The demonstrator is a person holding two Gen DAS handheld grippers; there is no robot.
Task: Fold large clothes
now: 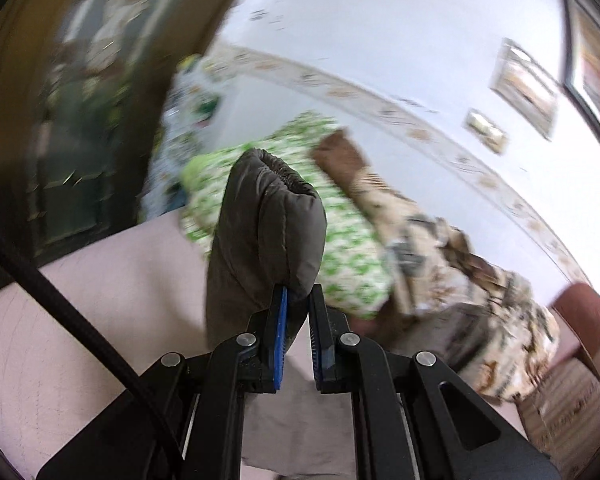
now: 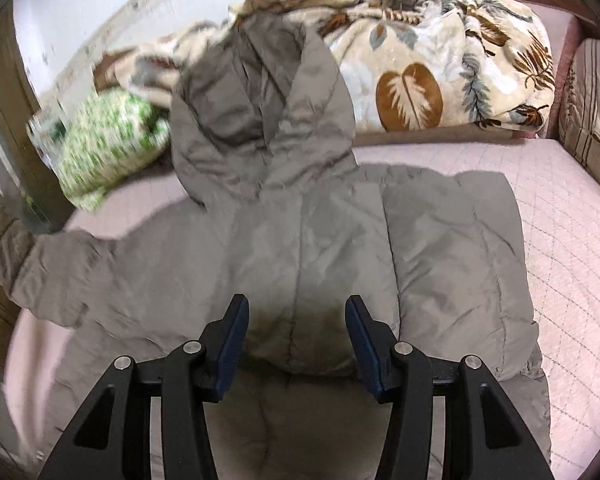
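The grey-brown padded hooded jacket (image 2: 300, 248) lies spread flat on the pink quilted bed (image 2: 560, 240), hood toward the far edge where a leaf-patterned cream blanket (image 2: 440, 80) and a green-and-white printed bundle (image 2: 104, 152) are heaped. One sleeve looks already folded across the body on the side nearer the striped cushion (image 2: 592, 108). The left claw (image 1: 298, 300) is pinched nearly shut on the elastic-cuffed sleeve end (image 1: 268, 224), which stands up from its blue pads, lifted clear of the bed. The right claw (image 2: 296, 320) hovers wide open over the jacket's middle, holding nothing.

The step in hand seems to be folding this sleeve inward. To do it well, carry the cuff across the chest, keeping the sleeve untwisted. The open claw could press the body down so the slippery shell does not drag.
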